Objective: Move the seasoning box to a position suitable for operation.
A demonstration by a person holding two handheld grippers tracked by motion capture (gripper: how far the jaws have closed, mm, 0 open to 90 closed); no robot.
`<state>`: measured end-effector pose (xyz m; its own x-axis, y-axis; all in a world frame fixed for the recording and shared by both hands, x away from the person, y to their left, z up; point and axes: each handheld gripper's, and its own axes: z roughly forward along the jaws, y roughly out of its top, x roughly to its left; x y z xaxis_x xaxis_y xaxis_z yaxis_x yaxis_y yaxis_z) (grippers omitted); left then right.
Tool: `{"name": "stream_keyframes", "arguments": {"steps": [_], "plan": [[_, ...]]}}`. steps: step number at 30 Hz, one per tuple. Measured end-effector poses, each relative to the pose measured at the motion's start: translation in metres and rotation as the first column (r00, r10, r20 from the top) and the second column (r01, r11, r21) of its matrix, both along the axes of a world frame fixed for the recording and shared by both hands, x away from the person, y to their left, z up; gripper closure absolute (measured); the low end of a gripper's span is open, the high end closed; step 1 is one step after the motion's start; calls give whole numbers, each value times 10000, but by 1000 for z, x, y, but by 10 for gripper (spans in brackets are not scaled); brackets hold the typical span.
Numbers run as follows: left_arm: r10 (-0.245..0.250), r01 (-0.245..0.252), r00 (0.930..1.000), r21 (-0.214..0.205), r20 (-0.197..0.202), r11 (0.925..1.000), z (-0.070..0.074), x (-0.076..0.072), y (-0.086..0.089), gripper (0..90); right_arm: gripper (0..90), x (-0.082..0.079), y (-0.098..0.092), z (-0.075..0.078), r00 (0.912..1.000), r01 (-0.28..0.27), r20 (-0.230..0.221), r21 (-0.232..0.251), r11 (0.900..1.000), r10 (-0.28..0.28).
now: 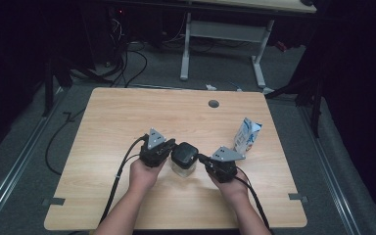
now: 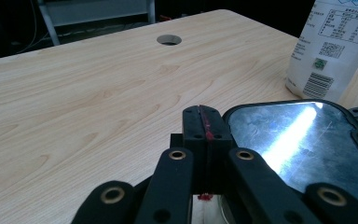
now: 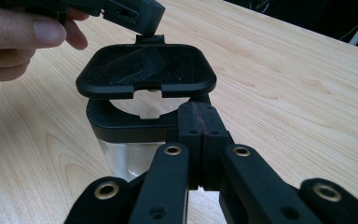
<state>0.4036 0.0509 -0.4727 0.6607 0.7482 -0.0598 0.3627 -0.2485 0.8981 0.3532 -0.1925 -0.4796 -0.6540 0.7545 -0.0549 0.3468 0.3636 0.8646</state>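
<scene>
Flanking a clear jar [image 1: 183, 168] with a black lid [image 1: 184, 154] on the wooden table [image 1: 127, 117], both grippers closed.
Table first: the jar sits near its middle, toward the front edge; a milk carton [image 1: 247, 135] stands upright toward the right edge. Left gripper [image 1: 169, 146], jaws together with nothing between them, touches the lid's left side. Right gripper [image 1: 201, 157], jaws also together and empty, is at the jar's right rim. The lid sits lifted above the jar's black collar [image 3: 121, 122].

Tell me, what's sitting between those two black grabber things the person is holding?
A clear container with a black lid stands on the table between the left gripper and the right gripper, seen in the high view. Both shut grippers meet it from opposite sides.
</scene>
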Motion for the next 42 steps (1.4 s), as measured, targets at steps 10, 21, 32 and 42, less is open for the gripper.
{"name": "stream_keyframes", "arguments": {"steps": [10,21,32,42], "plan": [[114,-114,9999,-39,14,9999,2,-1,-1,900,899,0,2,2,10000,-30,88,146,9999,28],[321,-329,9993,-472,-172,9983,-6,-40,28,884,898,-1,5,8,9992,-184,362,308,9994,173],[-453,426,9983,-749,-359,9963,-17,-66,10,874,897,-1,6,9,9993,-141,364,361,9992,128],[-713,669,9967,-1024,-401,9925,-14,-67,-2,864,896,-1,6,10,9991,-197,390,447,9988,180]]}}
